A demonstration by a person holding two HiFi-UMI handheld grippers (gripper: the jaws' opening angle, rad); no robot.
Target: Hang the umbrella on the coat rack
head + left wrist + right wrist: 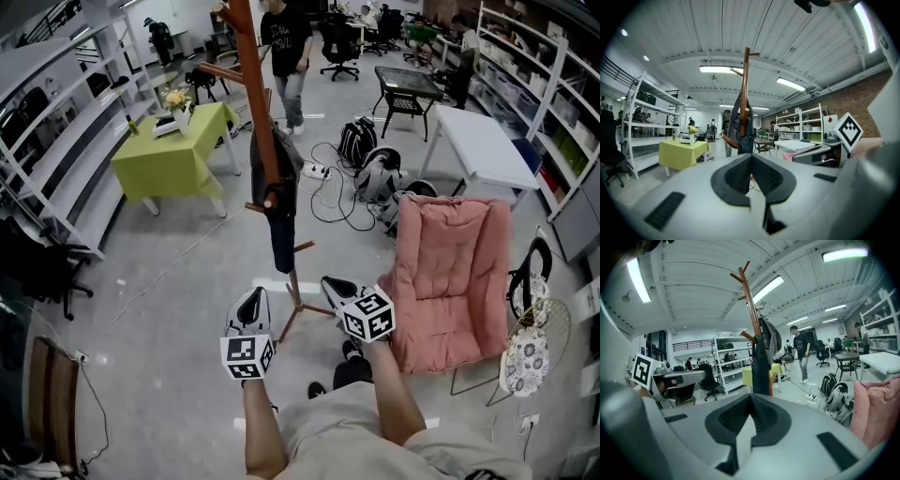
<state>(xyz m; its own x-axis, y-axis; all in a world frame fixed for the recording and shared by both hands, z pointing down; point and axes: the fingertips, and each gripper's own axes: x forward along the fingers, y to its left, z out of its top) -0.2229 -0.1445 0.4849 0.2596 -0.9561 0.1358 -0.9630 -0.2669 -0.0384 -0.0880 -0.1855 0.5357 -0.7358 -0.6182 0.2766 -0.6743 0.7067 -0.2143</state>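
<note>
Dark folded umbrella (283,239) hanging on the tall brown wooden coat rack (255,94); left hand-held gripper (251,300) and right hand-held gripper (336,286) both closed, empty, clear of it.

A big open lab or workshop hall: white storage shelves (56,141) along the walls, office chairs (339,42), floor cables (333,187), brick wall (855,101), strip lights (715,69).

Looks steeply down from the head onto left gripper (251,300) and right gripper (330,284), close, lower centre. Looks forward, nearly level, from low behind each gripper's tip. Shared in all three: coat rack (255,94), mid-frame.
</note>
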